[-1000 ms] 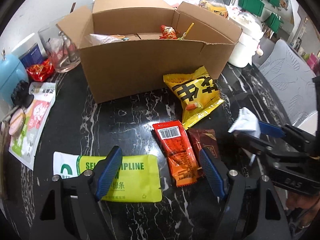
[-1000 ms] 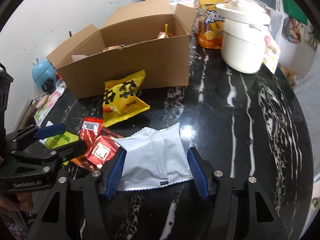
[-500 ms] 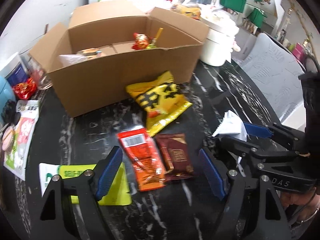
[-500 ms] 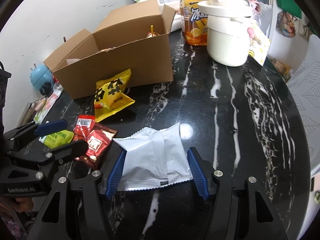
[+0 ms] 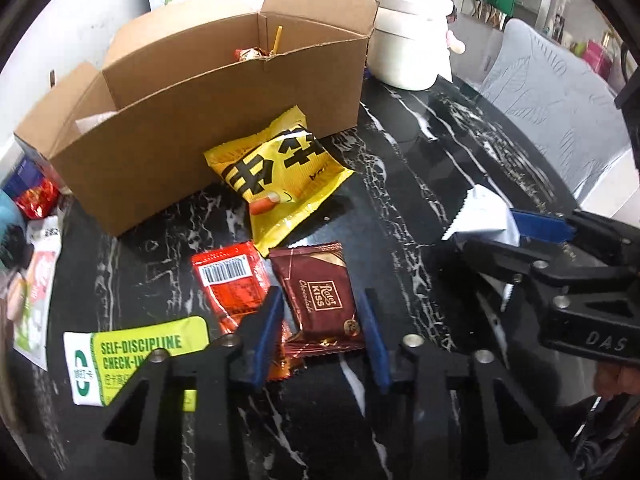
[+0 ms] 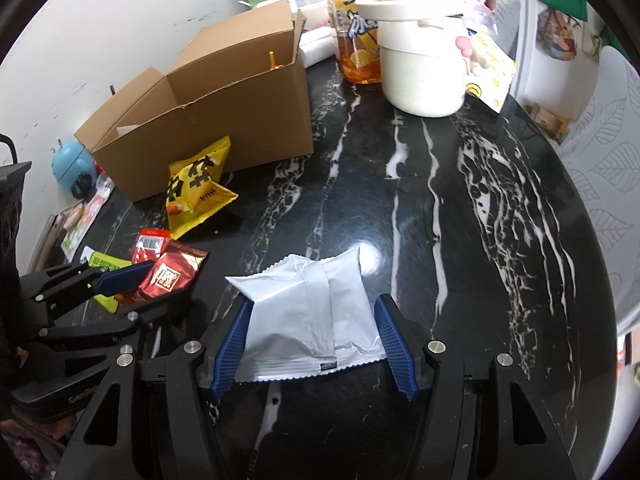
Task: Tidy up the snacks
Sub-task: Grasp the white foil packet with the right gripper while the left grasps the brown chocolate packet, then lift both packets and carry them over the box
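Observation:
My left gripper (image 5: 320, 332) has its jaws closing on a brown chocolate packet (image 5: 316, 296), and both blue pads touch its sides on the black marble table (image 5: 400, 184). A red-orange packet (image 5: 230, 280) lies partly under the left finger. A green-yellow packet (image 5: 136, 350) lies further left, and a yellow snack bag (image 5: 280, 168) leans on the open cardboard box (image 5: 192, 128). My right gripper (image 6: 314, 344) is shut on a white packet (image 6: 308, 308), low over the table. It also shows at the right of the left wrist view as the right gripper (image 5: 492, 236).
A white lidded pot (image 6: 424, 68) and an orange drink bottle (image 6: 356, 40) stand behind the box's right end. Small packets (image 5: 34, 288) and a blue round object (image 6: 70, 164) sit at the left edge. A grey chair (image 5: 552, 92) stands beyond the table.
My left gripper slid right from over the green-yellow and red-orange packets to the brown packet, and its jaws narrowed onto it. The right gripper shifted a little, with the white packet in it throughout.

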Demonstrator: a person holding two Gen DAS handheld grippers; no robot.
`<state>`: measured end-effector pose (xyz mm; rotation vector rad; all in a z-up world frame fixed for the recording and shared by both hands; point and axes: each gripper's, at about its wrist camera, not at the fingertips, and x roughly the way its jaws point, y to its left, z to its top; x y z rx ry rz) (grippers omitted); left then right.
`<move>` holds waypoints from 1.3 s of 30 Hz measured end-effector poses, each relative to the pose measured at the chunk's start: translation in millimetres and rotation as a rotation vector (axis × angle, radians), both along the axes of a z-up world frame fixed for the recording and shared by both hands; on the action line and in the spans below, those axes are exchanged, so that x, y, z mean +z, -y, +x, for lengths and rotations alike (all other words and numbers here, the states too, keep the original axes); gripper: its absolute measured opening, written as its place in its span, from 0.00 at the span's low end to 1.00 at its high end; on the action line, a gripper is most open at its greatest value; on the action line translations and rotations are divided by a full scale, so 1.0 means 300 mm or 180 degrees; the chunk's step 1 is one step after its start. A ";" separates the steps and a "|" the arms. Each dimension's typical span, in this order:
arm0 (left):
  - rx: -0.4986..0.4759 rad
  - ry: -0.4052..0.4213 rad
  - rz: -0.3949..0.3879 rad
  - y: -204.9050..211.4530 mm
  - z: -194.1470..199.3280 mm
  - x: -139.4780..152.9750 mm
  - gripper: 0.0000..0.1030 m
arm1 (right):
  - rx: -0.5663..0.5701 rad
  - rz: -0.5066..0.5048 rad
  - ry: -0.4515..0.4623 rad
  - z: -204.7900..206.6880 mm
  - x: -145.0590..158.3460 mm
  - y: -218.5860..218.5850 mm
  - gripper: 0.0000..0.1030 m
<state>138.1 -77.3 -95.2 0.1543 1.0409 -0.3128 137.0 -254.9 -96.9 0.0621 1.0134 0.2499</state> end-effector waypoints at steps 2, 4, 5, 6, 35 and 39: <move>-0.0008 0.0007 0.0021 -0.001 0.001 0.000 0.31 | -0.0004 0.0006 -0.0003 -0.001 -0.001 0.004 0.60; -0.0011 -0.0003 0.0004 -0.005 0.001 0.003 0.29 | -0.0006 0.0014 0.0001 -0.005 0.000 0.006 0.60; -0.0015 -0.0006 -0.0011 -0.010 -0.001 0.006 0.28 | -0.0005 0.0014 0.0003 -0.005 0.000 0.006 0.60; -0.0016 -0.0014 -0.0034 -0.013 -0.003 0.008 0.28 | -0.0007 0.0016 0.0009 -0.008 0.002 0.006 0.60; 0.0309 0.0302 -0.0350 -0.221 -0.068 0.193 0.28 | 0.0574 0.0177 0.0159 -0.014 0.092 -0.218 0.60; 0.0375 0.0424 -0.0391 -0.250 -0.048 0.233 0.28 | 0.0687 0.0177 0.0251 0.008 0.133 -0.254 0.60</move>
